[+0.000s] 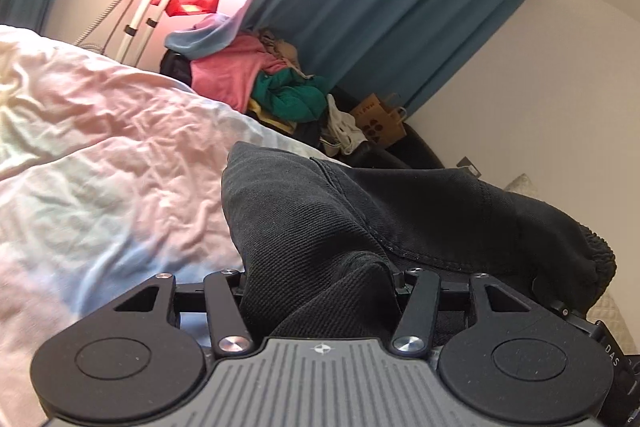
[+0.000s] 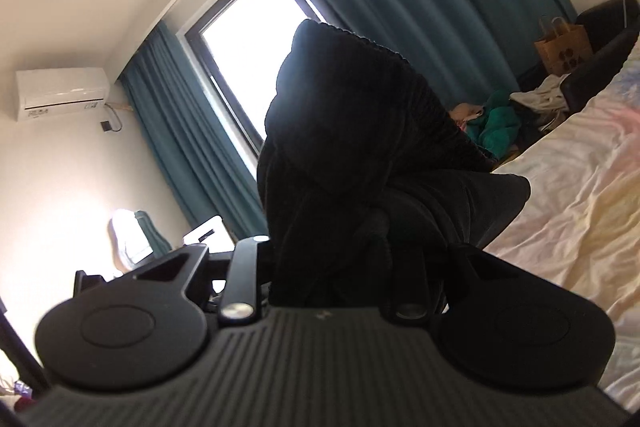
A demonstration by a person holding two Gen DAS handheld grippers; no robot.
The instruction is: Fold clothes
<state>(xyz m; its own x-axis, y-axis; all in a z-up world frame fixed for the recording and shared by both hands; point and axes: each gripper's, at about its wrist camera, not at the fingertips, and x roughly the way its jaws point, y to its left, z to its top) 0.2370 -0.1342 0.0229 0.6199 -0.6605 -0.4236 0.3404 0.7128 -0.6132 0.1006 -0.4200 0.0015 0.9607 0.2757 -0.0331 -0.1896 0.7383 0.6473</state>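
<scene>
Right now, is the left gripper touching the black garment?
Touching. The left wrist view shows the black garment bunched between the left gripper's fingers.

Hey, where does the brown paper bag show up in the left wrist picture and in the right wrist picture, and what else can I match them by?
Left wrist view: the brown paper bag sits right of centre, at the foot of the teal curtain.
Right wrist view: the brown paper bag is at the upper right, beyond the bed.
Shared landmark: the green garment in the clothes pile beside the bag.

garment [image 1: 360, 211] on bed [image 1: 100, 147] | clothes pile [image 1: 260, 75] behind bed | curtain [image 1: 380, 7] behind pile
</scene>
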